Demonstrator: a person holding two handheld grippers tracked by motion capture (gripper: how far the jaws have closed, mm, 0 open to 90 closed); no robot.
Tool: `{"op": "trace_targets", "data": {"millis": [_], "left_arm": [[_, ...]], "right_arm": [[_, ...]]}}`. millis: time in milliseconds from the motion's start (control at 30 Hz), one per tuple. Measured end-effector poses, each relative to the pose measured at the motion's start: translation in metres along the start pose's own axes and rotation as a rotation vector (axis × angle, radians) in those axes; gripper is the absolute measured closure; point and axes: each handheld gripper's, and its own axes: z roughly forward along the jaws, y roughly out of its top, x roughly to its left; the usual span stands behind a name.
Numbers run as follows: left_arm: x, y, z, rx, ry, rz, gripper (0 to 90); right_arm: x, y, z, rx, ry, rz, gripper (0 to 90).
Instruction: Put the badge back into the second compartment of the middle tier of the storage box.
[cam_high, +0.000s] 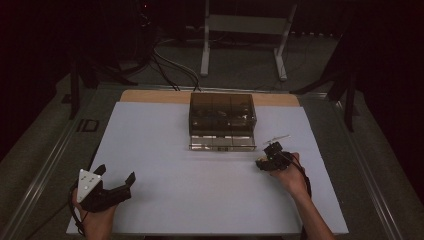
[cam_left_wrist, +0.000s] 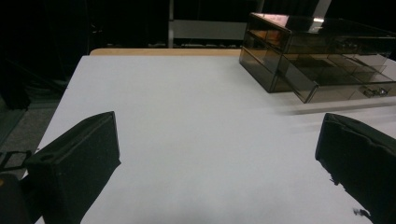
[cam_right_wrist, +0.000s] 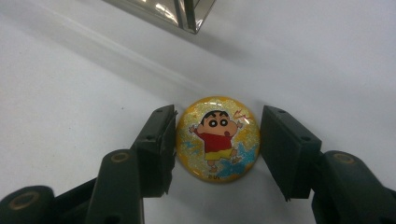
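Down on the white tabletop (cam_high: 200, 200), the right gripper (cam_right_wrist: 217, 140) brackets a glittery cartoon badge (cam_right_wrist: 217, 139), jaws apart, one pad seemingly touching; drawer box (cam_high: 222, 120) contents murky. Left gripper (cam_high: 112, 185) gapes over bare surface.

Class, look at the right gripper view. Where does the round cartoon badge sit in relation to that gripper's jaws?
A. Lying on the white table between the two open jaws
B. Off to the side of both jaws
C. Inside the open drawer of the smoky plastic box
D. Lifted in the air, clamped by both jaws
A: the badge lies flat on the white table with one jaw of the right gripper on each side.
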Motion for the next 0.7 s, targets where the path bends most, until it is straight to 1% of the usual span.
{"op": "trace_targets", "data": {"millis": [267, 367, 467, 700], "left_arm": [[-0.0007, -0.0001, 0.0003, 0.004, 0.001, 0.003, 1.1], [-0.0015, -0.0005, 0.0010, 0.006, 0.000, 0.004, 1.2], [-0.0020, -0.0010, 0.0018, 0.012, 0.000, 0.008, 1.1], [-0.0027, -0.0010, 0.0018, 0.012, -0.001, 0.008, 1.1]], "right_arm": [[0.0000, 0.0008, 0.0007, 0.007, -0.001, -0.007, 46.2], [0.0001, 0.0023, 0.0012, 0.019, 0.002, -0.004, 46.0], [0.0013, 0.0023, 0.0017, 0.020, -0.008, -0.010, 46.3], [0.0020, 0.0022, 0.0018, 0.021, -0.013, -0.014, 46.9]]}}
